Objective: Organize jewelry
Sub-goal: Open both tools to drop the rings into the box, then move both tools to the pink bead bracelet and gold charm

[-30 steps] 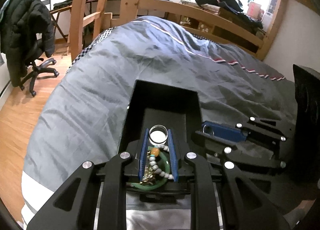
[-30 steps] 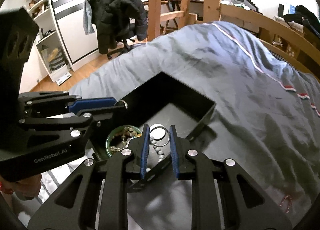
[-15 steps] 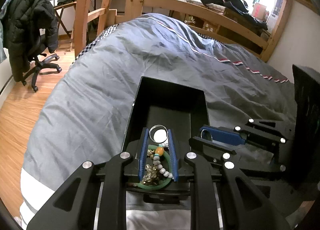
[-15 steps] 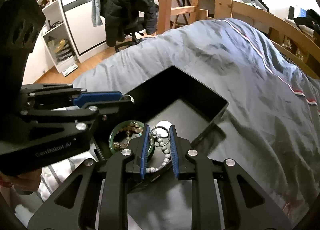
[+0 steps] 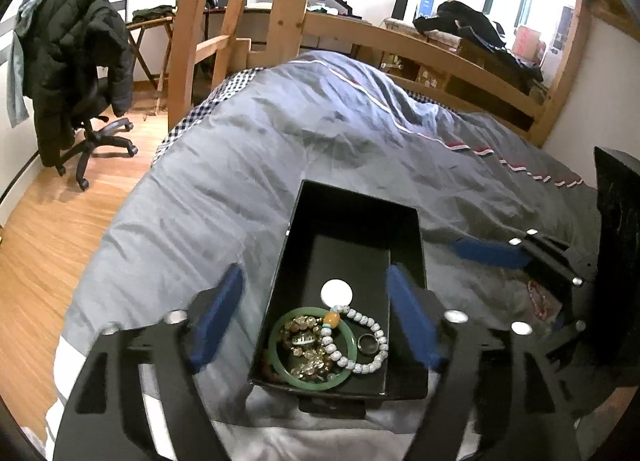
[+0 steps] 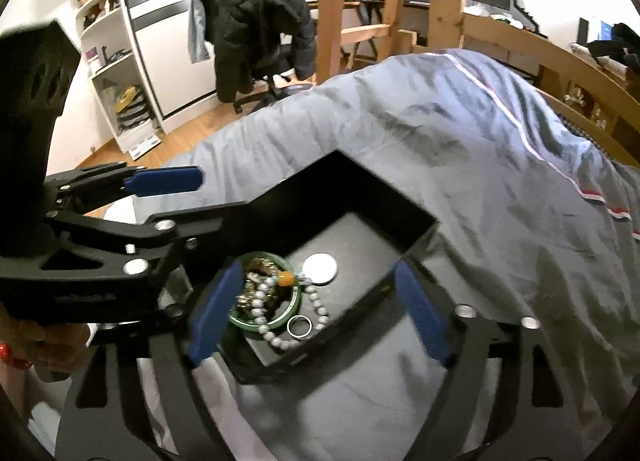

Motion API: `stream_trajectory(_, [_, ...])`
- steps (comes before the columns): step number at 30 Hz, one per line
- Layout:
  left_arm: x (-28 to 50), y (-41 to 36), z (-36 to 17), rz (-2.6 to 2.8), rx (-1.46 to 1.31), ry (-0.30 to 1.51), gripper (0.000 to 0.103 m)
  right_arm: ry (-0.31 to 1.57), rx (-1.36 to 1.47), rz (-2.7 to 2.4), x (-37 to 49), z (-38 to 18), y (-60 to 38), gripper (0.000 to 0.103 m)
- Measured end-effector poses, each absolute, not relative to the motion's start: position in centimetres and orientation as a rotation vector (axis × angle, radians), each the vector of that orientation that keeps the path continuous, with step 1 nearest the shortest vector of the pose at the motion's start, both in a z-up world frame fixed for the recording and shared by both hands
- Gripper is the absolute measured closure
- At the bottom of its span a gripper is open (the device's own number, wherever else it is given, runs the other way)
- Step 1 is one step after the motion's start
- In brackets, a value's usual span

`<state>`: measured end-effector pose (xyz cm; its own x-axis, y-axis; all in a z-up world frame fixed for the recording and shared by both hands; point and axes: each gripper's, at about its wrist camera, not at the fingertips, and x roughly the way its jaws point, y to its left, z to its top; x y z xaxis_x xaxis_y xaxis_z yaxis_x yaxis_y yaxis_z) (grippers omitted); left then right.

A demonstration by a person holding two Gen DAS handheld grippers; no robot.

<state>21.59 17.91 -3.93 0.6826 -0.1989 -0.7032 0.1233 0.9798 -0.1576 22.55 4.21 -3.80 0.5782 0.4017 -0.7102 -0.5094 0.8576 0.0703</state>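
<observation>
**Both grippers spread wide over the jewelry box**

An open black rectangular box (image 5: 352,221) sits on the grey quilted bed cover (image 5: 248,149). All the jewelry lies at the box's near end: a smooth green jade bangle (image 5: 280,367) encircles a heap of gold-toned beaded pieces (image 5: 306,345), and a strand of pale grey-white beads with one amber bead (image 5: 340,353) drapes across the bangle's right side. A small dark metal ring (image 5: 368,343) rests inside the loop of that strand, and a flat white disc (image 5: 337,292) lies on the box floor just beyond the beads.

The left gripper (image 5: 316,317) has its blue-padded fingers (image 5: 218,313) splayed well apart, one on each side of the box, holding nothing; the jewelry lies between and below them.

The right gripper (image 6: 316,313) is likewise spread wide and empty. In its view the bangle (image 6: 294,307) and bead strand (image 6: 276,337) sit just inside its left finger (image 6: 214,311), with the ring (image 6: 299,326) near the middle between the fingers. The left gripper (image 6: 160,197) reaches in from the left side there.
</observation>
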Motion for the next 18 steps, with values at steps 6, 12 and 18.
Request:
stream_trajectory(6, [21.2, 16.5, -3.7, -0.217, -0.081, 0.77, 0.01, 0.78, -0.168, 0.457, 21.8, -2.7, 0.2, 0.011])
stream_trajectory(12, [20.6, 12.5, -3.8, -0.299, -0.033, 0.768, 0.009, 0.797, -0.175, 0.368, 20.2, -2.5, -4.7, 0.01])
stream_trajectory(18, [19.7, 7.1, -5.0, -0.377, 0.064, 0.784, 0.009, 0.828, -0.161, 0.289, 18.4, -3.1, -9.3, 0.01])
